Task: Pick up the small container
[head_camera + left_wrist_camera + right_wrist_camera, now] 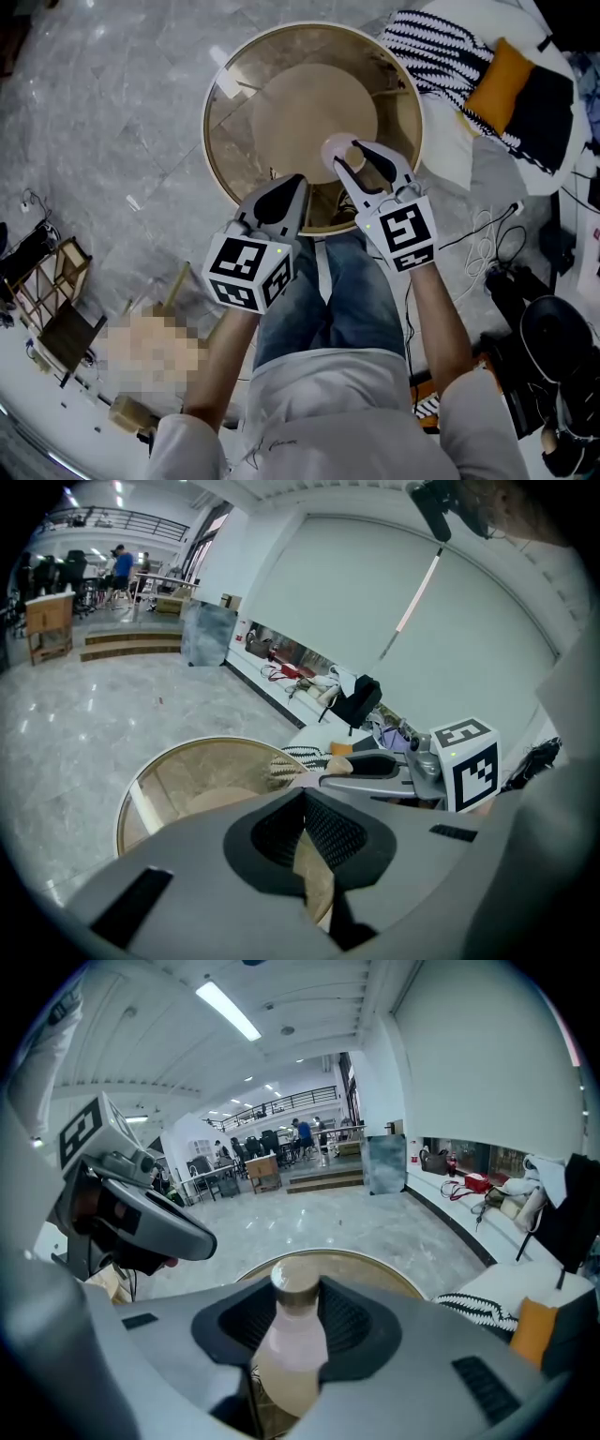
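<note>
My right hand-held gripper [352,157] is clamped on the small container [294,1340]. Its pads press both sides of the pale pink body, and the tan cap [295,1282] pokes up past the jaw tips. I cannot tell whether the base touches anything. My left hand-held gripper [305,799] sits just beside the right one, on its left and drawn slightly back, with its jaws together and nothing between them. The round glass-topped bench [207,131] lies below and ahead of both.
</note>
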